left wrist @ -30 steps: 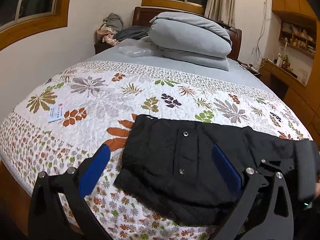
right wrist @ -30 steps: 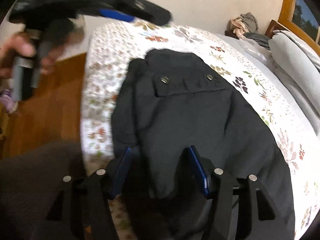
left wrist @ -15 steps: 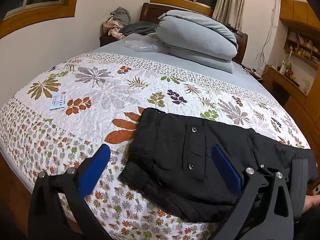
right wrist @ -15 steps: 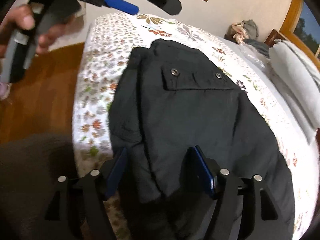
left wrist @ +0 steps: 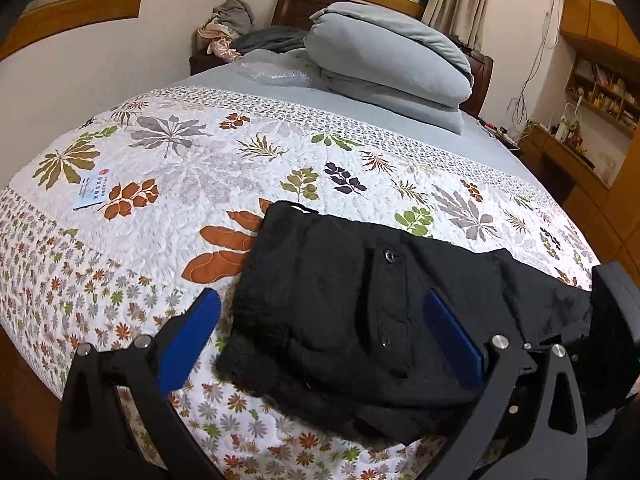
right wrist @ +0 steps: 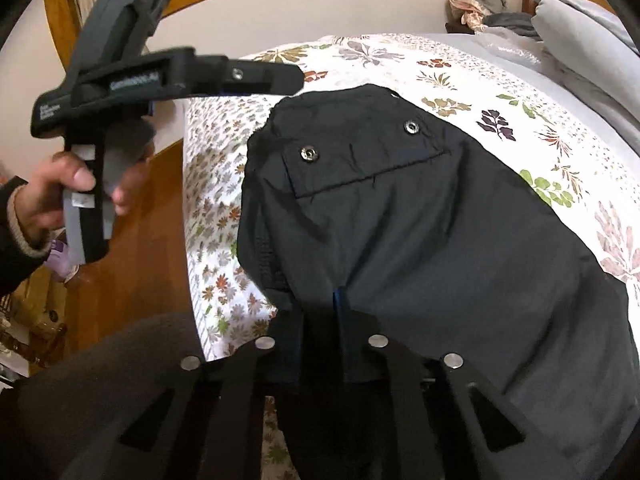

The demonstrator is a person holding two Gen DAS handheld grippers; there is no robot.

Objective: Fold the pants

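Note:
Black pants (left wrist: 340, 300) lie folded on the quilt near the bed's front edge, a snap-button pocket flap facing up. My left gripper (left wrist: 324, 336) hovers open just above their left end, its blue pads wide on either side and touching nothing. In the right wrist view the pants (right wrist: 400, 220) fill the middle. There my right gripper (right wrist: 320, 316) has its jaws closing, and the pads pinch a fold of black cloth at the near edge. The left gripper (right wrist: 276, 78) shows at the upper left, held by a hand (right wrist: 60, 184).
The leaf-print quilt (left wrist: 160, 160) covers the bed, with a small blue card (left wrist: 90, 192) at its left. Folded grey bedding (left wrist: 388, 52) and a heap of clothes (left wrist: 228, 28) sit by the headboard. Wooden floor (right wrist: 152, 240) lies past the bed's edge. Shelves (left wrist: 600, 92) stand at the right.
The right jaws went from wide apart around the cloth to closed on a fold of it. The left gripper sank a little toward the pants and stayed open.

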